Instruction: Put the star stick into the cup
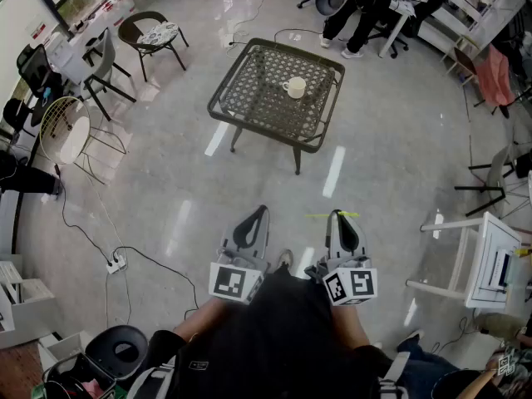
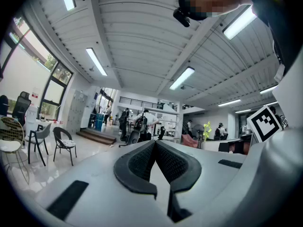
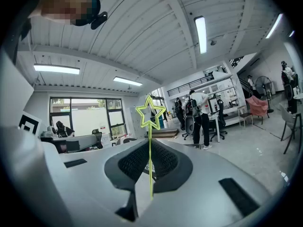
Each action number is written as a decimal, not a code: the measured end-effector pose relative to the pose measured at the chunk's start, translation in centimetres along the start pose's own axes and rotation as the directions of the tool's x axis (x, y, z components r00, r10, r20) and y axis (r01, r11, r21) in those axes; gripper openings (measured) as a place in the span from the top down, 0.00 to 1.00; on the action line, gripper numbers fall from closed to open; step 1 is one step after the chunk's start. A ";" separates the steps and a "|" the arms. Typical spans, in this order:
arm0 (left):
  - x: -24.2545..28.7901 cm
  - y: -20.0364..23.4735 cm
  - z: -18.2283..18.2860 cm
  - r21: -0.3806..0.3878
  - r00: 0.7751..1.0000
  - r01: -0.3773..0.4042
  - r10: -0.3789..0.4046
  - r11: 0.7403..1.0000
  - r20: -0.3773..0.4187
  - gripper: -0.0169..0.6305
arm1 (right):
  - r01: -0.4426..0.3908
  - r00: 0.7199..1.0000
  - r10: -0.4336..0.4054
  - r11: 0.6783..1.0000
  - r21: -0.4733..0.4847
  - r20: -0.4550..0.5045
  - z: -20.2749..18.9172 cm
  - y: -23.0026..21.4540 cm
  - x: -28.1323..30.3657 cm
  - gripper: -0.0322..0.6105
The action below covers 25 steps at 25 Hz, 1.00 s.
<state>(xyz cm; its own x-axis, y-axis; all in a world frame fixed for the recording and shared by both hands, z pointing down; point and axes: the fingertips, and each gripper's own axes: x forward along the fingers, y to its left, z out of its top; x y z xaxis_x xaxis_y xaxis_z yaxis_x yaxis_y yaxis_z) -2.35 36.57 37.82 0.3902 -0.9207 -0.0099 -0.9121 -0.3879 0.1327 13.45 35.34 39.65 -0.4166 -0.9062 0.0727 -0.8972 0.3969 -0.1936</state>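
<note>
Right gripper (image 3: 149, 144) pinched the star stick (image 3: 150, 111) between its pads, left gripper (image 2: 155, 144) pressed together on nothing, both low by the person's body, cup (image 1: 295, 87) on the table (image 1: 226, 105), well apart from the stick.

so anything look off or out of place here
Nothing stands out. The cup stands upright on the wicker table, the star stick is clamped in the right gripper, and the left gripper is shut and empty.
</note>
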 end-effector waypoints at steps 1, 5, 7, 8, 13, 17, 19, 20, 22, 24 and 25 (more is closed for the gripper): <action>0.0 -0.2 -0.1 0.001 1.000 0.000 0.000 1.000 0.001 0.95 | 0.001 1.000 -0.001 1.000 0.000 0.000 -0.1 -0.2 -0.2 0.92; -0.1 -0.9 -0.4 0.007 1.000 -0.001 0.001 1.000 0.003 0.95 | 0.000 1.000 0.000 1.000 0.004 0.000 -0.4 -0.7 -0.7 0.92; -0.1 -1.0 -0.5 0.016 1.000 -0.002 0.002 1.000 -0.002 0.95 | -0.001 1.000 0.001 1.000 0.011 0.001 -0.4 -0.9 -0.8 0.92; -0.1 -1.1 -0.6 0.018 1.000 -0.003 0.003 1.000 -0.005 0.95 | -0.004 1.000 0.003 1.000 0.013 0.001 -0.4 -1.0 -0.9 0.92; 0.2 -2.1 -1.3 0.034 1.000 -0.007 0.008 0.999 -0.025 0.95 | -0.013 1.000 0.013 1.000 0.027 0.004 -0.4 -1.9 -1.3 0.92; 0.6 -3.0 -1.2 0.031 0.999 -0.017 0.018 0.999 -0.027 0.95 | -0.024 1.000 0.024 0.999 0.033 0.000 -0.3 -2.7 -1.5 0.92; 1.0 -3.6 -1.1 0.019 1.000 -0.023 0.023 1.000 -0.020 0.95 | -0.035 0.999 0.035 0.999 0.017 -0.006 -0.3 -3.3 -1.6 0.92; 1.2 -3.9 -1.2 0.016 1.000 -0.025 0.025 1.000 -0.017 0.95 | -0.040 0.999 0.040 0.999 0.014 -0.007 -0.3 -3.7 -1.7 0.92; 1.5 -4.7 -1.5 0.028 0.999 -0.031 0.032 0.999 -0.020 0.95 | -0.047 0.999 0.047 0.999 0.027 -0.004 -0.4 -4.7 -2.1 0.92; 1.9 -5.3 -1.7 0.038 0.999 -0.043 0.044 0.998 -0.016 0.95 | -0.055 0.998 0.055 0.998 0.034 0.004 -0.4 -5.7 -2.3 0.92; 2.1 -5.5 -1.7 0.038 0.999 -0.050 0.051 0.998 -0.010 0.95 | -0.062 0.998 0.062 0.998 0.028 0.009 -0.3 -6.0 -2.1 0.92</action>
<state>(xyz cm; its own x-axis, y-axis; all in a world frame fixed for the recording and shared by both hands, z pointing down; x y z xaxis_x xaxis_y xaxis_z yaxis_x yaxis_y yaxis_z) 3.70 36.86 38.76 0.3446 -0.9387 0.0069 -0.9347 -0.3425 0.0953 19.71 34.92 41.01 -0.4696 -0.8814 0.0516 -0.8652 0.4478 -0.2254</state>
